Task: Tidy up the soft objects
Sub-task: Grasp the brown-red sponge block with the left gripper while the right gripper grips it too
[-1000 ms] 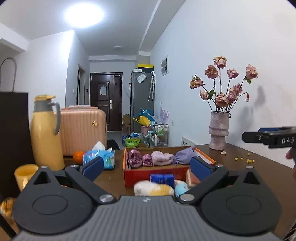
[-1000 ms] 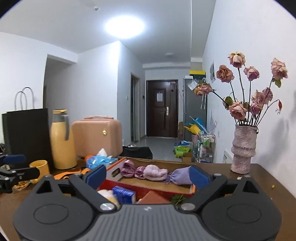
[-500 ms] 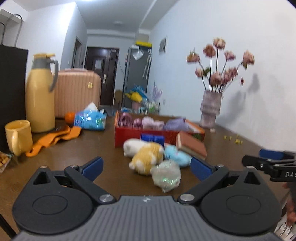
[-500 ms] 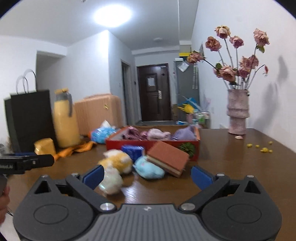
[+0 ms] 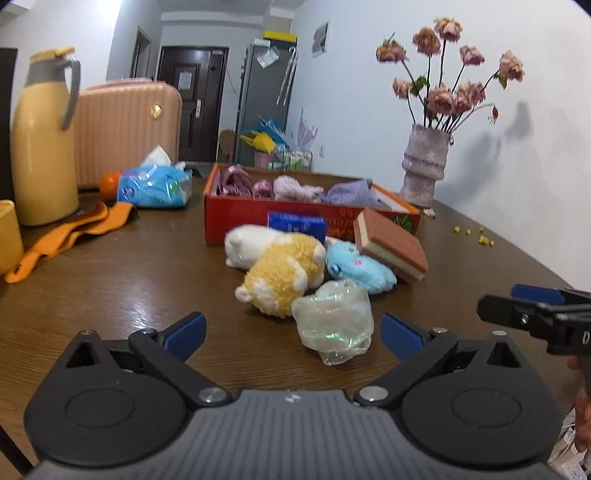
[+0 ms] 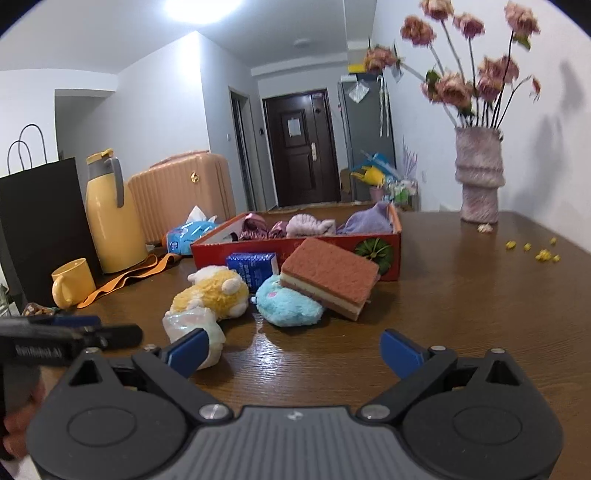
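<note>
Both grippers, left [image 5: 291, 332] and right [image 6: 291, 349], hover wide open and empty. The soft toys, yellow plush [image 5: 282, 269], blue plush [image 5: 356, 267] and clear squishy [image 5: 334, 319], sit bunched just before the red box [image 5: 236, 218]; bare table [image 5: 110, 280] on either side.

This is a home, a lived-in flat with a dining area. A brown wooden table [image 5: 110, 280] stands against a white wall, and on it are household things: a vase [image 6: 479, 173] with dried roses at the right, a yellow thermos [image 5: 40, 140] and a yellow mug [image 6: 72, 282] at the left, a tissue pack [image 5: 155, 186], an orange [image 5: 109, 182], and a red box [image 6: 306, 245] with soft cloth items. Behind the table is a pink suitcase [image 5: 125, 129]. In the upper centre a hallway leads to a dark entrance door [image 6: 301, 147], with a grey fridge [image 5: 264, 103] beside it. A ceiling lamp [image 6: 201, 7] lights the room.
</note>
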